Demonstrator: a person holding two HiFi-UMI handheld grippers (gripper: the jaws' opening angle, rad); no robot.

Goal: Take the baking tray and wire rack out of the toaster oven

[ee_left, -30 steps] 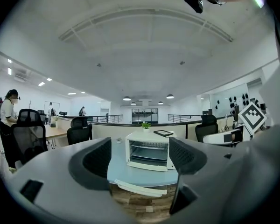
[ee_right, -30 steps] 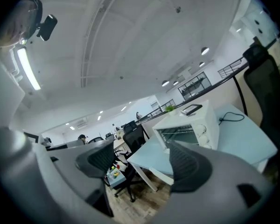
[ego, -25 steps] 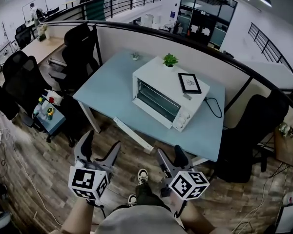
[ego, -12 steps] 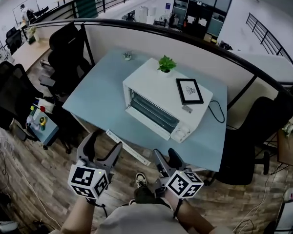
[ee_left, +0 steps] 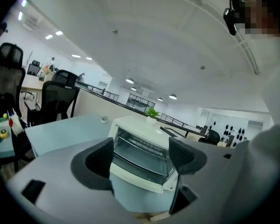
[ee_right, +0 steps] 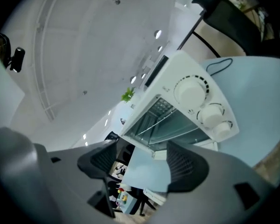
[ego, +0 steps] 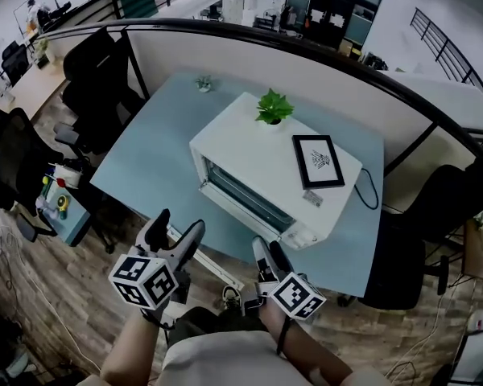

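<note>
Where the head view looks steeply down, the white toaster oven stands on the pale blue table with its door shut, and the left gripper and right gripper are held before it, touching nothing. Left gripper view: jaws apart and empty; the wire rack shows behind the oven's glass door. Right gripper view: jaws apart, just closing somewhat, nothing between them. The baking tray cannot be made out.

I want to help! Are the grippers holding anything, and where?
Nothing. Left gripper and right gripper are open and empty; the right's jaws have just been closing.
</note>
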